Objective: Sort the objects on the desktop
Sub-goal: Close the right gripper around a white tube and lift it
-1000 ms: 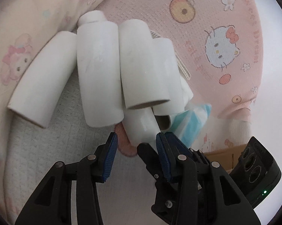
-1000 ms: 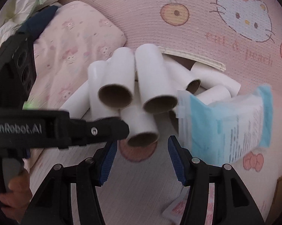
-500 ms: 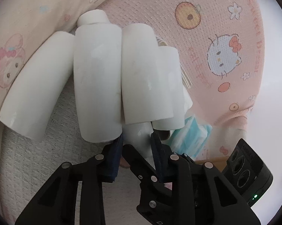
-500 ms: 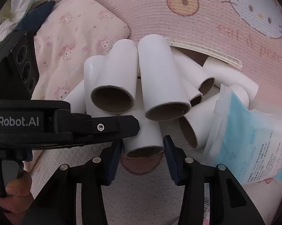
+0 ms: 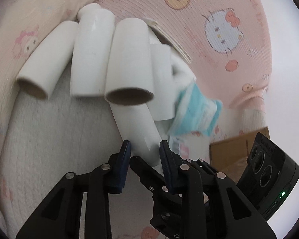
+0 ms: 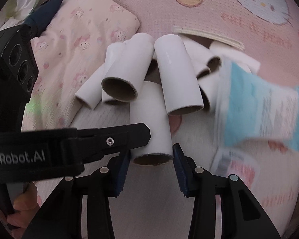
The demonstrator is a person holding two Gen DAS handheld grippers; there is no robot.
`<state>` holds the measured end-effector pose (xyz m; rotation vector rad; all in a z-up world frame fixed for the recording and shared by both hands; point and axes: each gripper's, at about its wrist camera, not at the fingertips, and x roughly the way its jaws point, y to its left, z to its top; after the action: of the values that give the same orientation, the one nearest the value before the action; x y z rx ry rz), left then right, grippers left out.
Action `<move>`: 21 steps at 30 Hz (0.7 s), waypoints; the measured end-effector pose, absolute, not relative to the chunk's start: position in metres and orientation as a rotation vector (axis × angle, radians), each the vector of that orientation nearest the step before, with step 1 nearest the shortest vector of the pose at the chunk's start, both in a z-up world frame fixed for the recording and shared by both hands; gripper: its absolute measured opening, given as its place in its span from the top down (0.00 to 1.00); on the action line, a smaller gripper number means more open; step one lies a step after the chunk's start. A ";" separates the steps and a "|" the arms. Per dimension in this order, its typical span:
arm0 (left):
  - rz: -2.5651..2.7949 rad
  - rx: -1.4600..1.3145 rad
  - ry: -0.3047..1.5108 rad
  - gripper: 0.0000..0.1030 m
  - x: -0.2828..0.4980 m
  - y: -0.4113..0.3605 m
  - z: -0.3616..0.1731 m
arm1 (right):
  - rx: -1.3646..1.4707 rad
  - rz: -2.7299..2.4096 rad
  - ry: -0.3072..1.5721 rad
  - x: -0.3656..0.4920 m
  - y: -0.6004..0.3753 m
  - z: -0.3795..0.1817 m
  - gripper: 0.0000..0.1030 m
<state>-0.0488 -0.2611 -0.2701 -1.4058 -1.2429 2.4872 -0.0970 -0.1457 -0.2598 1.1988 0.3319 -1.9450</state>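
Several white cardboard tubes lie in a pile on a pink blanket; the pile also shows in the right wrist view. One white tube sticks out of the pile toward me. Both grippers are shut on its near end: my left gripper and my right gripper. The left gripper's body crosses the right wrist view. A blue and white packet lies right of the tubes.
A pink Hello Kitty blanket covers the surface. A pink printed pillow lies at the left. A cardboard box edge shows at the right. A printed sachet lies below the blue packet.
Both grippers closed on the lowest tube and pulled it back out of the pile toward me. The pile now sits farther away and the blue packet shifted.
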 end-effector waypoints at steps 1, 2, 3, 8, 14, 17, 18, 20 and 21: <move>2.480 -1.411 -1.240 0.68 -0.046 -0.258 -0.270 | 1.211 -1.947 0.323 -0.094 -0.143 -0.259 0.61; 2.472 -1.413 -1.241 0.68 -0.042 -0.255 -0.270 | 1.229 -1.947 0.315 -0.091 -0.139 -0.259 0.61; 2.473 -1.416 -1.239 0.68 -0.040 -0.253 -0.270 | 1.241 -1.949 0.309 -0.090 -0.137 -0.258 0.61; 2.508 -1.425 -1.194 0.68 -0.036 -0.253 -0.264 | 1.277 -1.950 0.302 -0.079 -0.124 -0.254 0.61; 2.468 -1.427 -1.341 0.67 -0.039 -0.270 -0.272 | 1.324 -1.896 0.248 -0.083 -0.114 -0.250 0.57; 2.441 -1.405 -1.368 0.63 -0.043 -0.273 -0.274 | 1.306 -1.907 0.243 -0.083 -0.117 -0.243 0.49; 2.437 -1.404 -1.366 0.58 -0.044 -0.273 -0.274 | 1.300 -1.914 0.255 -0.085 -0.118 -0.243 0.49; 2.447 -1.418 -1.360 0.57 -0.047 -0.274 -0.275 | 1.305 -1.922 0.270 -0.089 -0.122 -0.244 0.49; 2.445 -1.422 -1.359 0.57 -0.049 -0.274 -0.277 | 1.311 -1.916 0.265 -0.092 -0.125 -0.244 0.49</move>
<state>-0.0488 -0.2742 -0.2767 -1.4224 -1.3585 2.4451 -0.0919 -0.1245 -0.2444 1.3109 0.2649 -1.9163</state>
